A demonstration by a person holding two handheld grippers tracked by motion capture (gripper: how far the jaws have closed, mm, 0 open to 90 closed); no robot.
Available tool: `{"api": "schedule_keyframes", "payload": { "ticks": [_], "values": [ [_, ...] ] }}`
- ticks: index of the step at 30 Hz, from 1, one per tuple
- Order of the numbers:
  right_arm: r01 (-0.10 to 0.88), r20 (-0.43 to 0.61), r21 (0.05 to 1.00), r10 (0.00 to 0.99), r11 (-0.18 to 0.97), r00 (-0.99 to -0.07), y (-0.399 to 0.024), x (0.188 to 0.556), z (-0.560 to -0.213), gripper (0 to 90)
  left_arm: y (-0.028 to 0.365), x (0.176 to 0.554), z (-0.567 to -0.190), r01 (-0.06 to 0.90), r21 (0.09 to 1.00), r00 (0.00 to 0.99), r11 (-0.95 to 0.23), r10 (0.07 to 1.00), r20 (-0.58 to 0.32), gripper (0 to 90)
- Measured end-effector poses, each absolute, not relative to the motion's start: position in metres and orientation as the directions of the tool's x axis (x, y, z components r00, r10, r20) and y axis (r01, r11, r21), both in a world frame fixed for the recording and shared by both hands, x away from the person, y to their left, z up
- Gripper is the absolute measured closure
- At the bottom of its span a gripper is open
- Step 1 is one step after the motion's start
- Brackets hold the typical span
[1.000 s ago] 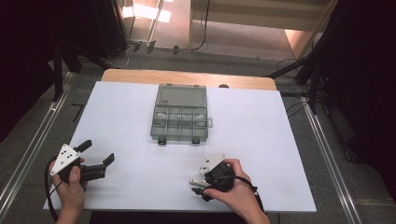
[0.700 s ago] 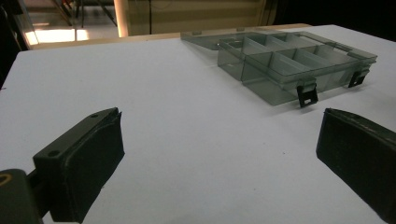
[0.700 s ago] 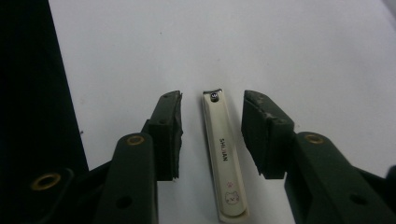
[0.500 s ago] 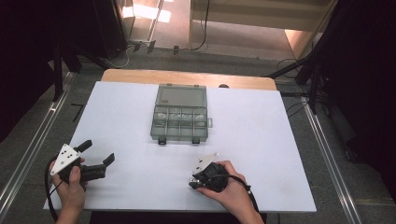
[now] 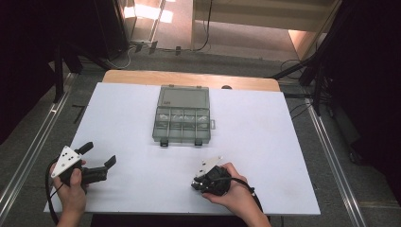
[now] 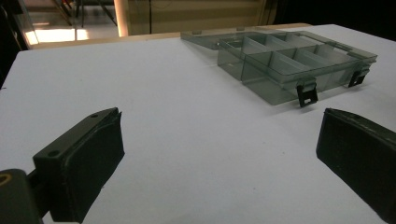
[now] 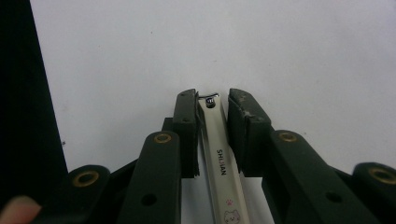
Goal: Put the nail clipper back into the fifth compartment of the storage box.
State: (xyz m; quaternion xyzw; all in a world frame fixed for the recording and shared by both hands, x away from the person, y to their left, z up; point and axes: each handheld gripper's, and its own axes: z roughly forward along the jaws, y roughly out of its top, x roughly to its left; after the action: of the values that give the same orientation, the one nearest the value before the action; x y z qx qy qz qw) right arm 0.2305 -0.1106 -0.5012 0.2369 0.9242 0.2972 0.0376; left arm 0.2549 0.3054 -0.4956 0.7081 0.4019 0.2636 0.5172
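Observation:
A silver nail clipper [image 7: 218, 154] with small cartoon prints lies on the white sheet between the pads of my right gripper [image 7: 212, 100]. The jaws have just been closing and both pads now sit against its sides. In the high view that right gripper [image 5: 196, 182] is low at the front of the table, pointing left, with a hand over it. My left gripper [image 5: 100, 154] rests at the front left, its jaws wide apart with nothing between them [image 6: 219, 135]. A smoky clear compartment box [image 5: 182, 118] stands open at the table's middle, its lid laid back.
The white sheet [image 5: 274, 142] covers the table, with a strip of wooden edge [image 5: 189, 78] at the far side. The box [image 6: 289, 60] has two black latches [image 6: 306, 93] on its near side. Cables and dark stands surround the table.
The right gripper's jaws have drawn together at the table front, and the hand has tipped slightly over them. The left gripper and the box have not moved.

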Motion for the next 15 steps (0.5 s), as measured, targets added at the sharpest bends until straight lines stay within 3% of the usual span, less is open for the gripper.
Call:
{"api": "schedule_keyframes", "payload": {
  "ticks": [6,15],
  "values": [
    [0.394,0.033,0.573,0.461,0.719,-0.887,-0.1089,0.2269,-0.5013,79.1,0.3057,0.2547,-0.4956,0.298,0.944,0.536,-0.139,0.843,-0.045,0.4],
    [0.432,0.053,0.578,0.497,0.692,-0.866,-0.1096,0.2253,-0.5005,79.4,0.3064,0.2542,-0.4956,0.298,0.945,0.531,-0.135,0.846,-0.046,0.4]
  ]
}}
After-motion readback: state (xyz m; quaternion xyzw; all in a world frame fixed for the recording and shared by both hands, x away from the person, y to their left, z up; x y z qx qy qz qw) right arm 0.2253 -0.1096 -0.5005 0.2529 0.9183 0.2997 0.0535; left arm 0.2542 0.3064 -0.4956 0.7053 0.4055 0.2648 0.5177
